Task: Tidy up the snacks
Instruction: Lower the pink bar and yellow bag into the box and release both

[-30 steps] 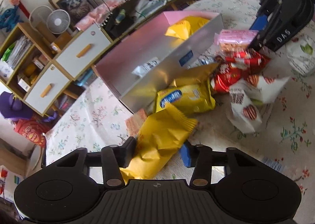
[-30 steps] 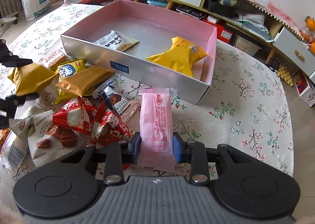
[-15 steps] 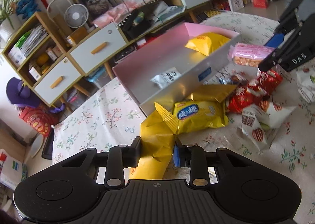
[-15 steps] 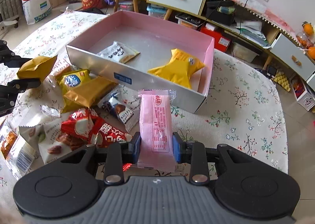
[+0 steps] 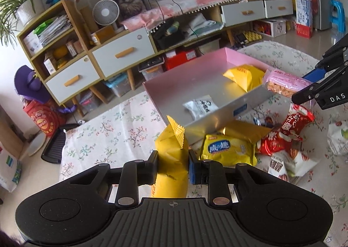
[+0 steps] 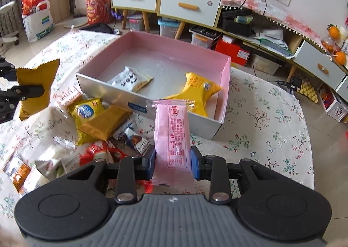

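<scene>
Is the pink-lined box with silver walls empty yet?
No. The pink-lined box holds a white packet and a yellow packet.

Left gripper jaws closing on the yellow packet, now squeezed narrow between them, packet lifted off the floral cloth and turned upright, pink packet raised higher above the red snack packs

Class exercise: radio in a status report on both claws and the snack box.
Left claw closing on yellow packet. Right claw shut on pink packet. Box holds two snacks. Nothing in the way.
</scene>
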Tool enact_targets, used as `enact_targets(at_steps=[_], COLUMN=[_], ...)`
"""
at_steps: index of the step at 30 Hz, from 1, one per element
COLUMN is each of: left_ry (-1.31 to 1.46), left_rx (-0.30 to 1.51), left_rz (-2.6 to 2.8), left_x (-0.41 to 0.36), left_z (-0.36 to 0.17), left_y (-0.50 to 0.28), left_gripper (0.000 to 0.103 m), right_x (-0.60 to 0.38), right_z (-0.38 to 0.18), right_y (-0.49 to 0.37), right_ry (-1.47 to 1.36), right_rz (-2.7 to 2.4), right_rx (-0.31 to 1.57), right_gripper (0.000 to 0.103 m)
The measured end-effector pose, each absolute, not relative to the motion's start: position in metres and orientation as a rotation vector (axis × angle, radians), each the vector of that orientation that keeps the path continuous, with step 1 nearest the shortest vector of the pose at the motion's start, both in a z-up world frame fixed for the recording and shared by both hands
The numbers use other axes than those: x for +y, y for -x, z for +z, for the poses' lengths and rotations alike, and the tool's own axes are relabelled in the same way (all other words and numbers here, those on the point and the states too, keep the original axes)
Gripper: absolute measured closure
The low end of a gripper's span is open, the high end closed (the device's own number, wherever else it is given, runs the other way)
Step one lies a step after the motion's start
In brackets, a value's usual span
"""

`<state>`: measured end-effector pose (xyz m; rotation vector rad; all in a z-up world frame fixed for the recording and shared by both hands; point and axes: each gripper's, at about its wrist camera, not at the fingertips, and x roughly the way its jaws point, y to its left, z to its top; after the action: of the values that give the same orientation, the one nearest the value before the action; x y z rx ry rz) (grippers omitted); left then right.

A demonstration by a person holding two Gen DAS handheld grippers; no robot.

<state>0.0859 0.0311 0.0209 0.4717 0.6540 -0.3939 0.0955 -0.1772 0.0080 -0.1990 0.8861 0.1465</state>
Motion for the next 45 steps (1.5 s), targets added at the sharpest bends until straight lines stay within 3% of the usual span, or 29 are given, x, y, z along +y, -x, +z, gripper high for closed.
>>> enact_targets(at_steps=[16,38,40,43,44,45], left_ry=[-0.443,-0.509,-0.509,-0.503,-0.499,-0.497], left_rx=[0.528,0.534,0.532,0.552,0.56,0.562], left_rz=[-0.401,-0.402,-0.402,-0.422,-0.429,-0.43], left_x=[0.003,-0.056,-0.058,-0.06,-0.059,-0.06], left_z=[0.061,0.003,0.001,0.0,0.0,0.001], left_y=[-0.107,-0.215,-0.217,-0.219,-0.219,-0.217], left_gripper=[0.079,0.078,0.074,0.067,0.064,0.058], right_x=[-0.174,-0.182,-0.183,-0.184,-0.184,-0.184], right_z=[0.032,-0.002,-0.001,0.001,0.002,0.003], right_y=[-0.121,-0.221,-0.223,-0.223,-0.221,-0.22], right_ry=[0.134,0.113,0.105,0.1,0.101,0.104], right_rz=[0.149,0.124,0.118,0.114,0.116,0.116], right_rx=[0.796,0.809,0.803,0.793,0.79,0.786], right_gripper=[0.074,0.073,0.073,0.062,0.051,0.048])
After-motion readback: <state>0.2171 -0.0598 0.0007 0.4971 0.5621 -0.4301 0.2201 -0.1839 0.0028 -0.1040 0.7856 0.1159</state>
